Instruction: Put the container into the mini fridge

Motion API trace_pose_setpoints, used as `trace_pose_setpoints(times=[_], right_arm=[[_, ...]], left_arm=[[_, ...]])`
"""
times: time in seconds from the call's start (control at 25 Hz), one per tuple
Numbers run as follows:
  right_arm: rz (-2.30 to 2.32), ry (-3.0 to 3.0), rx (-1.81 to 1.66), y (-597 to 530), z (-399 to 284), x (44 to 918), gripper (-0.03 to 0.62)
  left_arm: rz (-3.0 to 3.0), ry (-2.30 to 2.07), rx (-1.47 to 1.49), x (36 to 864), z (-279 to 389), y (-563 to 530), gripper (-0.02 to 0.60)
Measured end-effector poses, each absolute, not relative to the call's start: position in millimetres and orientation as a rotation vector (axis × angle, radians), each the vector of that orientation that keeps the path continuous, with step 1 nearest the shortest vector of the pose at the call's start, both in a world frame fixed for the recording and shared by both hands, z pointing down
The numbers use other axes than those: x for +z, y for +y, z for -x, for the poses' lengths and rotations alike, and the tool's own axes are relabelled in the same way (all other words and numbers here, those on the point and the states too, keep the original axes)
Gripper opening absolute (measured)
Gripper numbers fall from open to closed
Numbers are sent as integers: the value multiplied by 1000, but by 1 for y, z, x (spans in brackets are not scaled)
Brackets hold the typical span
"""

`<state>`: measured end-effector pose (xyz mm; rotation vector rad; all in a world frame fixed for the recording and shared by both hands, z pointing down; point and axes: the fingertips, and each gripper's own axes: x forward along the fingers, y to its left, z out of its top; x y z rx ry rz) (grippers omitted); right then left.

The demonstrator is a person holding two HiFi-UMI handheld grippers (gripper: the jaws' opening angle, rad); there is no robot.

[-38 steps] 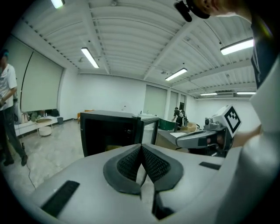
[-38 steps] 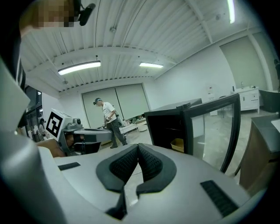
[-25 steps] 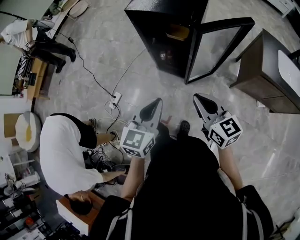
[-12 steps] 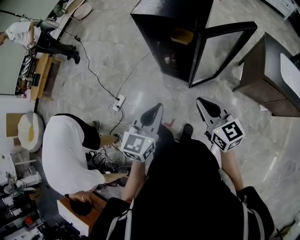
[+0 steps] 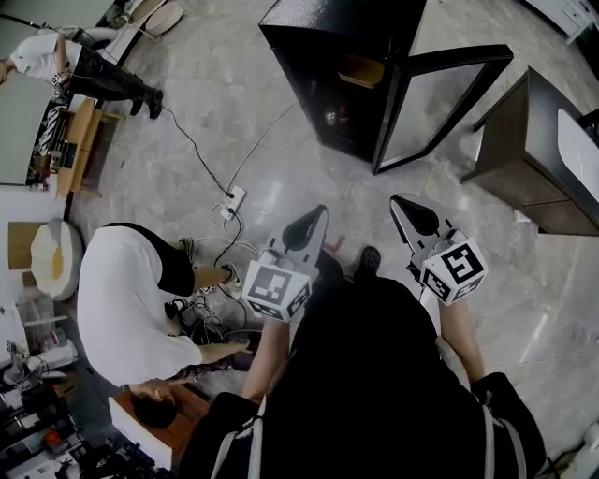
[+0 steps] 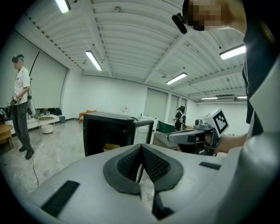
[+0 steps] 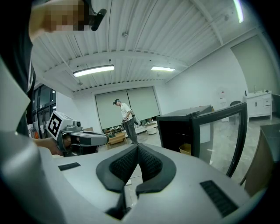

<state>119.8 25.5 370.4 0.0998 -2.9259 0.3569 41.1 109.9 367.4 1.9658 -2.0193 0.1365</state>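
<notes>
The left tool [image 5: 316,215] and the right tool [image 5: 399,204] are side by side near the middle of the head view, and both point toward 12 o'clock. The left tool is closed all the way. Its two dark pads press together and there is nothing between them. The right tool is closed the same way and holds nothing.

The black mini fridge [image 5: 342,23] stands on the gray floor [image 5: 234,103] at 12 o'clock from the tools, well apart from them. Its glass door [image 5: 440,94] is swung open toward 1 o'clock. The yellow container [image 5: 360,71] sits inside the fridge, on the upper level. Some small things [image 5: 334,117] are lower down inside, too small to tell what they are.

A dark cabinet [image 5: 524,140] stands at 2 o'clock, beside the open door. A person in a white shirt [image 5: 122,309] bends low at 9 o'clock, near a white power strip [image 5: 234,198] and its cords on the floor
</notes>
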Motion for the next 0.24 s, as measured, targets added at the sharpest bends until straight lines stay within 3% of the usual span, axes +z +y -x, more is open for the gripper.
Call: trace_pose_setpoints(times=[0.24], right_arm=[[-100, -2928, 343, 26, -121, 368, 18]], left_arm=[[-1970, -2018, 138, 365, -42, 110, 32]])
